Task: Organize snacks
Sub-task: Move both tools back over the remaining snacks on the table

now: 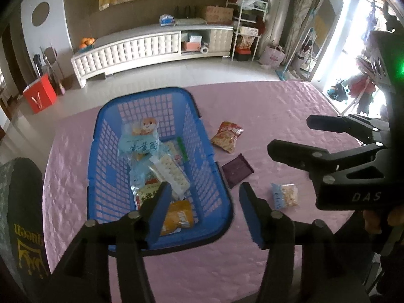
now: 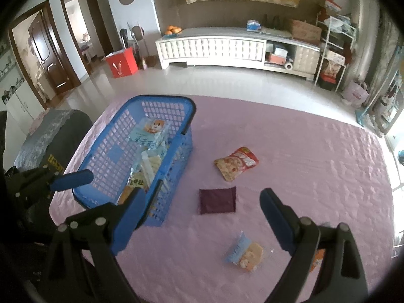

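On the pink quilted cover (image 2: 303,156), the blue lattice basket (image 1: 118,116) already holds several snack packets, while three lie outside it to its right: a red-and-tan snack bag (image 2: 236,162), a dark purple sachet (image 2: 217,200) and a small blue-and-clear biscuit packet (image 2: 243,253). The left gripper (image 1: 204,207) hangs over the basket's near end, jaws partly apart and empty, so a drop looks just finished. The right gripper (image 2: 202,217) stands wide open, holding nothing, above the loose packets. Next, it likely needs lowering to straddle the biscuit packet, nearest it, then closing.
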`<state>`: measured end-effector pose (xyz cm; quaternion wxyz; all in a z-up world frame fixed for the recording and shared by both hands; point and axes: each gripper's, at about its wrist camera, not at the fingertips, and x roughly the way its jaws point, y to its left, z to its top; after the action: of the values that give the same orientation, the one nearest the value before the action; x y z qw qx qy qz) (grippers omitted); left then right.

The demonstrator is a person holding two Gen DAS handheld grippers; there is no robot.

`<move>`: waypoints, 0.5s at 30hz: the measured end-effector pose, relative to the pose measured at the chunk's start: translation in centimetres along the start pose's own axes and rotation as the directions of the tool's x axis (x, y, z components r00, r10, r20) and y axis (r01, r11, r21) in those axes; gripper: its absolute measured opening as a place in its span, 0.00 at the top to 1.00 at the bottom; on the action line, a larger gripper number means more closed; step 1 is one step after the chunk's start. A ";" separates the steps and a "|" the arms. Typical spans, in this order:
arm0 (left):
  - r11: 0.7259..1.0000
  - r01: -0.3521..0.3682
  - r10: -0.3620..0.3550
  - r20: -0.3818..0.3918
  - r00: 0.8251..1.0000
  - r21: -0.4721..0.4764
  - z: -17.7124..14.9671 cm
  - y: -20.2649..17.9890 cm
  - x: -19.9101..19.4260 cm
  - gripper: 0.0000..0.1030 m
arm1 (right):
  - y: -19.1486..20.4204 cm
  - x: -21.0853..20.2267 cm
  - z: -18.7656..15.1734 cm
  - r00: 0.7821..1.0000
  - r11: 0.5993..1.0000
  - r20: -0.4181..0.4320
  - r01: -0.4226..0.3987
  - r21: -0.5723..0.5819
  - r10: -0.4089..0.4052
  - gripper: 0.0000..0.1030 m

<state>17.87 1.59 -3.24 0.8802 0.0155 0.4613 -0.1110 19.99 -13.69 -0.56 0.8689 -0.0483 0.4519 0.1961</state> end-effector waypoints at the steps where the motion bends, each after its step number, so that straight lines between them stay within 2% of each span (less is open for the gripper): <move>1: 1.000 0.004 -0.004 0.004 1.000 0.009 0.0 -0.5 -0.3 0.46 | -0.2 -0.3 -0.2 1.000 1.000 0.004 0.004 0.003 -0.004 0.09; 7: 0.999 0.015 -0.016 0.031 0.999 0.037 0.0 -2.9 -1.3 0.39 | -2.5 -2.1 -2.1 1.000 0.999 0.017 0.010 0.044 -0.011 0.09; 11: 0.999 0.024 -0.026 0.050 0.998 0.049 0.0 -4.8 -1.3 0.34 | -4.6 -2.5 -4.1 0.999 0.997 -0.006 0.037 0.068 -0.037 0.09; 15: 0.998 0.042 -0.044 0.031 0.999 0.052 -0.2 -6.5 -0.1 0.34 | -7.3 -3.0 -5.7 0.997 0.992 -0.014 0.071 0.106 -0.070 0.09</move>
<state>16.24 -4.64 -2.78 0.8842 0.0265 0.4442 -0.1422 16.86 -22.77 -2.23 0.8742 -0.0191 0.4644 0.1406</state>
